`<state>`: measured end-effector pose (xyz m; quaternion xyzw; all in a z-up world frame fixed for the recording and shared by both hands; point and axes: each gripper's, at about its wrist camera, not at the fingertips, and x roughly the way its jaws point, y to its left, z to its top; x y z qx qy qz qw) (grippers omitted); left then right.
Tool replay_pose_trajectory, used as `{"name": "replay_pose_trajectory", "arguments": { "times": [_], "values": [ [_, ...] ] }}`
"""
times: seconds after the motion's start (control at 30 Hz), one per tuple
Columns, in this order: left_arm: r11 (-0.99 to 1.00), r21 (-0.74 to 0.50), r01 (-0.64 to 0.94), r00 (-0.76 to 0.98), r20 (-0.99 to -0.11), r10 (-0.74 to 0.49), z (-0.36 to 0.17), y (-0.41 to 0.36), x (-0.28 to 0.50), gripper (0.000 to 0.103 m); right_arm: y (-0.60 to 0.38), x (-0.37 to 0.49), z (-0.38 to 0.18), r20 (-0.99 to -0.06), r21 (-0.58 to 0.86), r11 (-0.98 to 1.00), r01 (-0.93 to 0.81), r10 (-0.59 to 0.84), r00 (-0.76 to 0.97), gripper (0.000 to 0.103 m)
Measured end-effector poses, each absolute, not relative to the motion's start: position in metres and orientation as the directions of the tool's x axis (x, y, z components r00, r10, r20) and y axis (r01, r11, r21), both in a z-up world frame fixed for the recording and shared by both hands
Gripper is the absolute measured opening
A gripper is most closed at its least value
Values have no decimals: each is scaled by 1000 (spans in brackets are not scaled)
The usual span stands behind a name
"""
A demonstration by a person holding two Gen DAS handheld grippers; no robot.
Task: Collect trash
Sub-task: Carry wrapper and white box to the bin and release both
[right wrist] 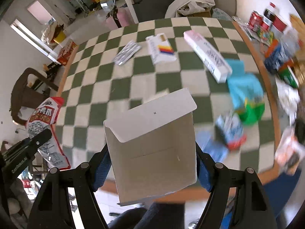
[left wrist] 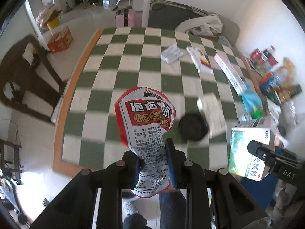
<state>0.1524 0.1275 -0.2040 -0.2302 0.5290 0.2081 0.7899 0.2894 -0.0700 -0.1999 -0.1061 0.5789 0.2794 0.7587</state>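
Checkered green-and-white cloth covers the counter (right wrist: 106, 87), which sits in a cluttered room with a dark chair at one side and bottles and packets crowding its far right edge. Left tool (left wrist: 152, 164): clenched on the lower part of a red-and-white snack wrapper (left wrist: 144, 118), which stands up crumpled above the fingers, clear of the cloth. Right tool (right wrist: 152, 164): clamped across an opened white carton (right wrist: 152, 143), its flap raised and its mouth facing the counter. Both pieces of trash are thus held in the air near the counter's front edge. More litter lies on the cloth: a foil blister pack (right wrist: 126, 52), a white box with coloured stripes (right wrist: 161, 48), a long pink-and-white box (right wrist: 206, 56), a blue-green packet (right wrist: 246, 95) and a black round lid (left wrist: 192, 126). Likely hazards: the thin wrapper is pinched only at its base and may slide out if swung; the empty carton may buckle under side pressure; with both tools occupied, nothing further can be lifted until one load is deposited.
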Motion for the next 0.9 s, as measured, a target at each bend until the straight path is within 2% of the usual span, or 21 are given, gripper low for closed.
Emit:
{"name": "replay_pose_trajectory", "arguments": {
  "times": [0.17,0.33,0.47,0.63,0.77,0.83,0.87,0.9],
  "values": [
    [794,-207,-572,333,-943,-6,-232,128,55,21,-91,174,-221,-938,208,841,-499,315,141,78],
    [742,-246,-624,247,-963,-112,-290,130,-21,21,-100,77,-289,-961,240,858,-454,275,12,78],
    [696,-276,-663,194,-961,-197,-363,134,-47,21,-97,36,-362,-972,235,870,-434,220,-86,78],
    [637,-274,-721,140,-957,-254,-484,149,-45,23,-77,13,-479,-971,230,873,-431,177,-161,78],
    [601,-288,-746,119,-945,-304,-585,163,-41,35,-58,16,-577,-968,234,874,-425,171,-181,78],
    [594,-266,-759,89,-946,-311,-631,170,-42,52,-48,21,-628,-964,244,879,-410,175,-200,78],
    [592,-263,-762,86,-947,-309,-649,172,-43,56,-44,23,-650,-961,252,880,-403,180,-209,80],
    [591,-248,-767,82,-952,-294,-666,175,-46,67,-39,25,-678,-957,263,881,-393,186,-222,83]
  ]
}}
